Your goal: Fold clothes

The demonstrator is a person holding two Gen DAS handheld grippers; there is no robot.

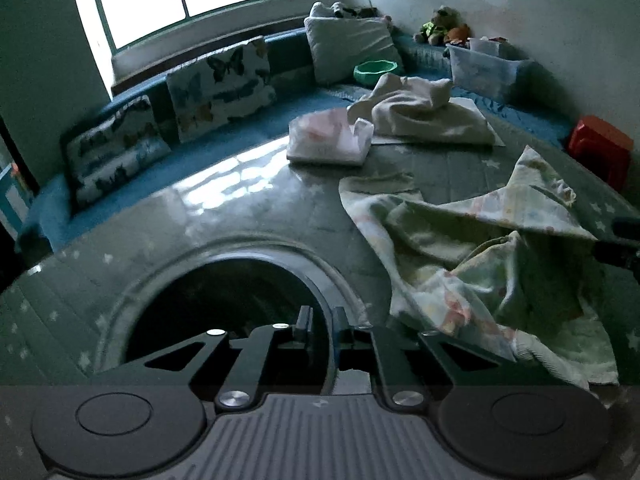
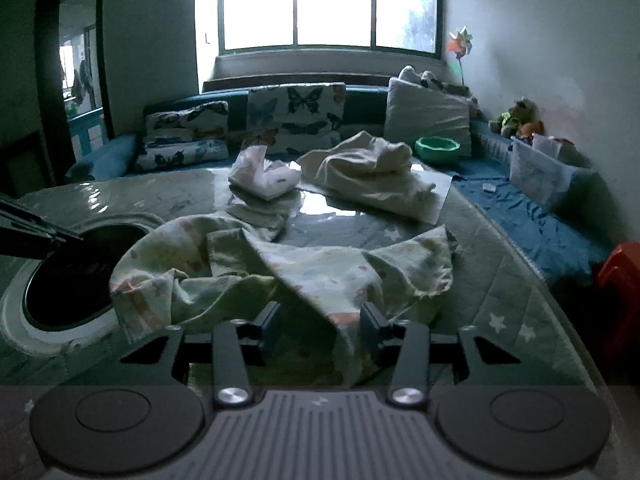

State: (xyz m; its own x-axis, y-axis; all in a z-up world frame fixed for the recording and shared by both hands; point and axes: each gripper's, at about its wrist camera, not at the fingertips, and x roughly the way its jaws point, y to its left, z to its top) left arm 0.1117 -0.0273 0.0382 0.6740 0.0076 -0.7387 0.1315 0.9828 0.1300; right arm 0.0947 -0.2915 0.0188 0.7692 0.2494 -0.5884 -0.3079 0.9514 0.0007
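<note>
A pale patterned garment point(image 1: 480, 256) lies crumpled on the table point(image 1: 240, 216) and also shows in the right wrist view point(image 2: 304, 268). My right gripper point(image 2: 320, 320) is open, its fingers on either side of a hanging fold of this garment. My left gripper point(image 1: 322, 322) is empty, its jaws a narrow gap apart, above the round dark hole point(image 1: 224, 304) in the table, left of the garment. A cream garment point(image 1: 424, 112) lies bunched at the far side. A small white-pink folded piece point(image 1: 328, 138) sits beside it.
The table has a glossy star-print cover. A blue bench point(image 2: 540, 220) with butterfly cushions point(image 2: 296, 116) and a grey pillow point(image 2: 428, 116) wraps around it. A green bowl point(image 2: 437, 148), clear bin point(image 2: 540, 172), soft toys and a red stool point(image 2: 620, 280) stand at the right.
</note>
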